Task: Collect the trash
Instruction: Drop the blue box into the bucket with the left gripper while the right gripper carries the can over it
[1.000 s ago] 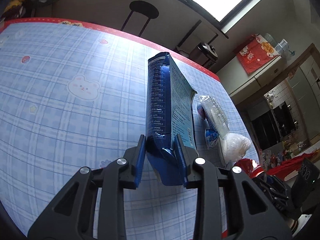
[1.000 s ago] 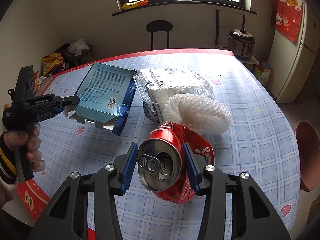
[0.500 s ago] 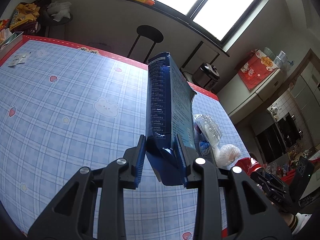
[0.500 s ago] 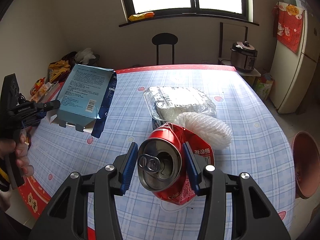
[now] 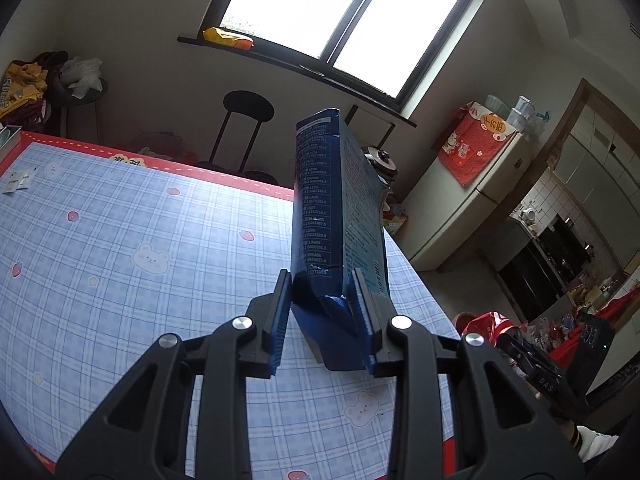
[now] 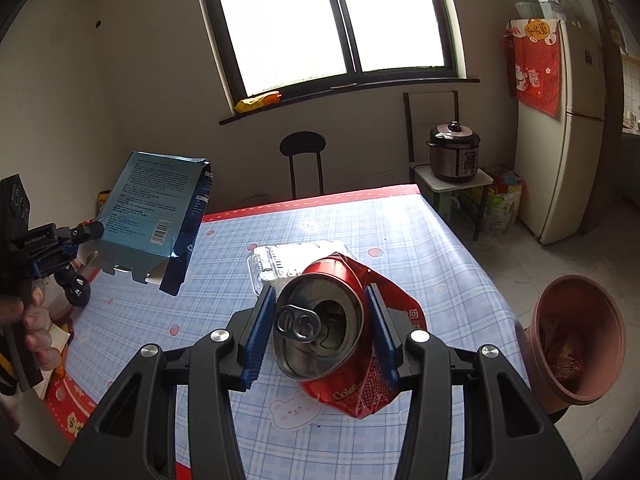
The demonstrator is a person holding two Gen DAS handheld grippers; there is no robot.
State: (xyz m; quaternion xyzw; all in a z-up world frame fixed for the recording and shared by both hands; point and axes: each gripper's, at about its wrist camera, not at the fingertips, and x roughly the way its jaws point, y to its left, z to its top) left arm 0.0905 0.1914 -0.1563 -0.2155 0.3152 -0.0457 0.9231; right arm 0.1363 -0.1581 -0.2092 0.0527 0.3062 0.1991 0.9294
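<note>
My left gripper (image 5: 322,322) is shut on a blue cardboard box (image 5: 334,216) and holds it upright, high above the table. The box also shows in the right wrist view (image 6: 154,208), lifted at the left with its bottom flaps open. My right gripper (image 6: 320,328) is shut on a crushed red cola can (image 6: 348,336), held above the table with its opened top facing the camera. The can shows in the left wrist view (image 5: 486,322) at the lower right.
A blue checked tablecloth with a red border (image 6: 420,248) covers the table. A clear plastic container (image 6: 288,260) lies on it behind the can. A pink-brown bin (image 6: 576,340) with trash inside stands at the right, off the table. A stool (image 6: 302,160) and fridge (image 6: 560,160) stand beyond.
Both grippers have risen with their loads. The box has lifted higher above the table. The can has come up off the table and the white foam net is hidden from view.
</note>
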